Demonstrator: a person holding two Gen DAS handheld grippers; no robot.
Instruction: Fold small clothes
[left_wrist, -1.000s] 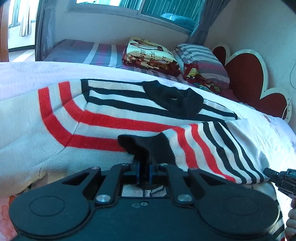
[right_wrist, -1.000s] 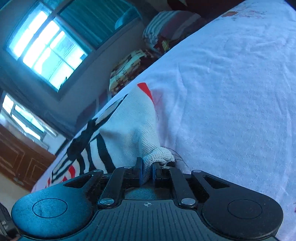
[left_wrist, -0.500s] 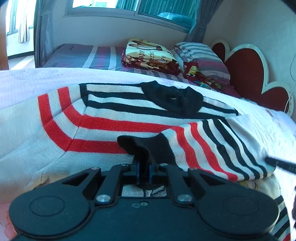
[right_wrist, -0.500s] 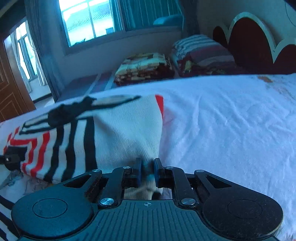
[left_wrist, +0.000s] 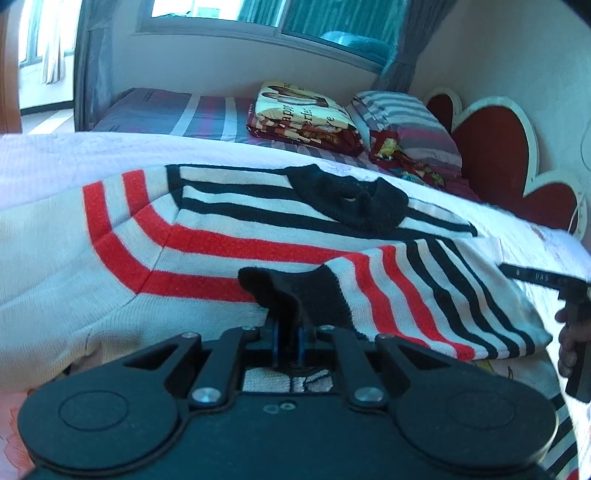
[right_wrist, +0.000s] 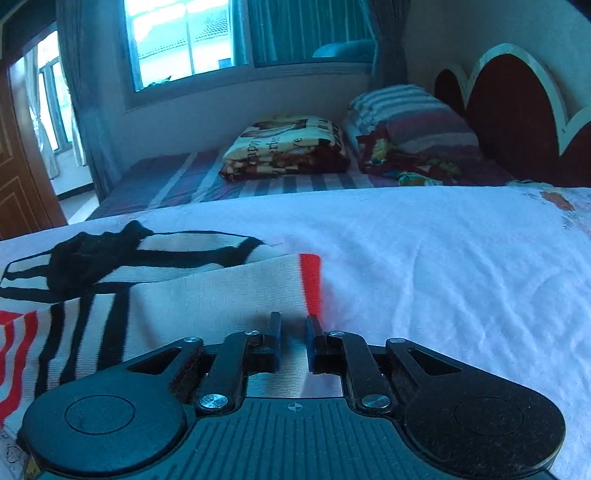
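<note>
A small cream sweater (left_wrist: 221, 229) with red and black stripes and a black collar (left_wrist: 351, 203) lies on the white bed cover (right_wrist: 443, 266). One sleeve is folded across its body. My left gripper (left_wrist: 288, 332) is shut on that sleeve's black cuff (left_wrist: 295, 295). My right gripper (right_wrist: 293, 328) is open just above the folded side of the sweater (right_wrist: 221, 295), holding nothing. It also shows at the right edge of the left wrist view (left_wrist: 535, 277).
Beyond the white cover, a folded patterned blanket (left_wrist: 303, 110) and striped pillows (left_wrist: 402, 118) lie on a striped sheet. A red heart-shaped headboard (left_wrist: 495, 147) stands at the right. A window (right_wrist: 192, 40) is at the back, a wooden door (right_wrist: 22, 177) at the left.
My right gripper has let go of the sweater's edge and opened, and its view has levelled out. My left gripper keeps its hold on the cuff, hardly moved.
</note>
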